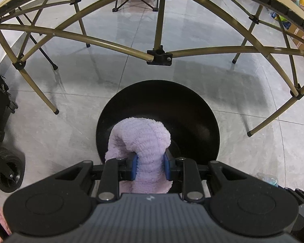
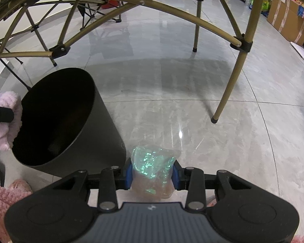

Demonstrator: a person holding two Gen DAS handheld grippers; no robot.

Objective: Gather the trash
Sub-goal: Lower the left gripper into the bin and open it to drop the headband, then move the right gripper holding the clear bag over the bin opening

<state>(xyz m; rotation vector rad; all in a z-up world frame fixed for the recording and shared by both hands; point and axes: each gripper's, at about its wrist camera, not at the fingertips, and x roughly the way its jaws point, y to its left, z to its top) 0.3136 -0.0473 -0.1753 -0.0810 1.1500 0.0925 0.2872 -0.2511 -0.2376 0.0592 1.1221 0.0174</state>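
Only right view shows wrapper (image 2: 153, 165), bin (image 2: 103, 141) wall

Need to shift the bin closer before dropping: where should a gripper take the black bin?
By the near rim of the black bin, coming from above, one finger inside the wall and one outside. Its body looks too wide to span, and the top is open. Both the left gripper and right gripper are full now.

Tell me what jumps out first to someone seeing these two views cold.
The fluffy lilac cloth stands out, pinched in the left gripper right over the open black bin. In the right view, a crumpled clear wrapper glinting green sits clamped in the right gripper, just right of the bin. Behind both rises the gold folding table frame on grey tile.
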